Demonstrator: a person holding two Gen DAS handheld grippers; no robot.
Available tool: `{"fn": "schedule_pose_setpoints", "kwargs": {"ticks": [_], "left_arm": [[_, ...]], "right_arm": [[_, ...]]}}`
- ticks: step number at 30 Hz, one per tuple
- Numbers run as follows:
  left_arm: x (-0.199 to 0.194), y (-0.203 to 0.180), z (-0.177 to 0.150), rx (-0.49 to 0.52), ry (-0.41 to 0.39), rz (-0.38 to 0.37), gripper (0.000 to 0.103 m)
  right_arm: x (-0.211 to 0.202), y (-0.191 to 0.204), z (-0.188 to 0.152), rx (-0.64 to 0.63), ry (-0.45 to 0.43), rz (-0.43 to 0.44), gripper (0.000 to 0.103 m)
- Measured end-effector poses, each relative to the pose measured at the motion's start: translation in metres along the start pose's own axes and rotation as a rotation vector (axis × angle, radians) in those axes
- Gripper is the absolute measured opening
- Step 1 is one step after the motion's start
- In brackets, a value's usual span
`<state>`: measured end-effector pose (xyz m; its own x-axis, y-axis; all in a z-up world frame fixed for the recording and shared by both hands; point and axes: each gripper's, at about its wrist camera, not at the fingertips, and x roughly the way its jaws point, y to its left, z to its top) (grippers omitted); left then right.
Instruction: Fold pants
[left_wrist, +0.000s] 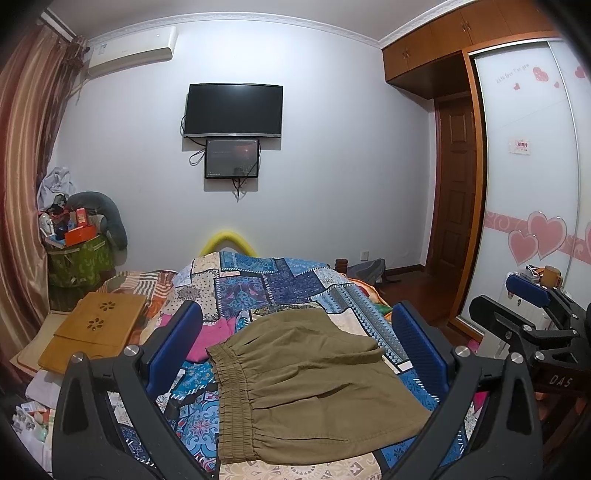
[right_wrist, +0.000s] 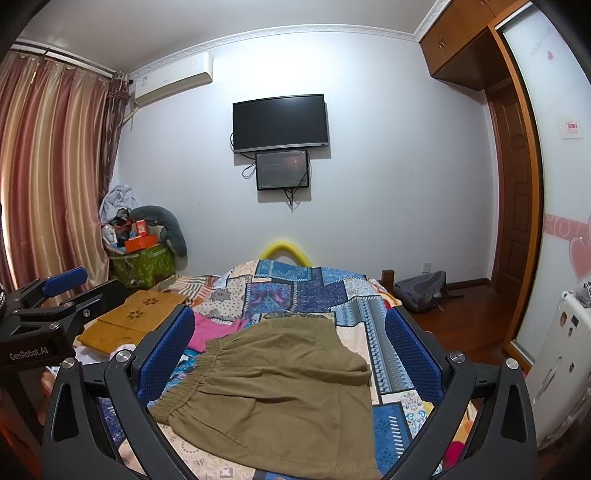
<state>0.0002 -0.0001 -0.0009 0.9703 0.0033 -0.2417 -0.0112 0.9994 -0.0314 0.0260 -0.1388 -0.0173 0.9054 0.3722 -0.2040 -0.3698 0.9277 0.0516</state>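
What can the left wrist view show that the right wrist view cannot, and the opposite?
Only the left wrist view shows the right claw at its right edge and the large pink hearts on the wardrobe door. Only the right wrist view shows the left claw at its left edge and the whole width of the striped curtain. Both show the olive pants lying on the patchwork quilt, the wall television, the air conditioner and the wooden tray. Both claws are open, holding nothing.

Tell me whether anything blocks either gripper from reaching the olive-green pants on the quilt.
Nothing visible does. The olive-green elastic-waist pants lie flat on the patchwork quilt, in open view between the spread jaws of the left gripper and right gripper.
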Motion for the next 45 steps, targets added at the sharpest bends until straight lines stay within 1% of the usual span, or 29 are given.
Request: {"fn": "schedule_pose_setpoints", "kwargs": {"ticks": [30, 45], "left_arm": [[0.0013, -0.0001, 0.0060, 0.001, -0.005, -0.008, 0.103], [-0.0009, -0.0016, 0.0019, 0.014, -0.011, -0.011, 0.103]], "right_arm": [[-0.0001, -0.0016, -0.0001, 0.000, -0.002, -0.001, 0.103], [0.0007, -0.0062, 0.0003, 0.005, -0.003, -0.010, 0.103]]}}
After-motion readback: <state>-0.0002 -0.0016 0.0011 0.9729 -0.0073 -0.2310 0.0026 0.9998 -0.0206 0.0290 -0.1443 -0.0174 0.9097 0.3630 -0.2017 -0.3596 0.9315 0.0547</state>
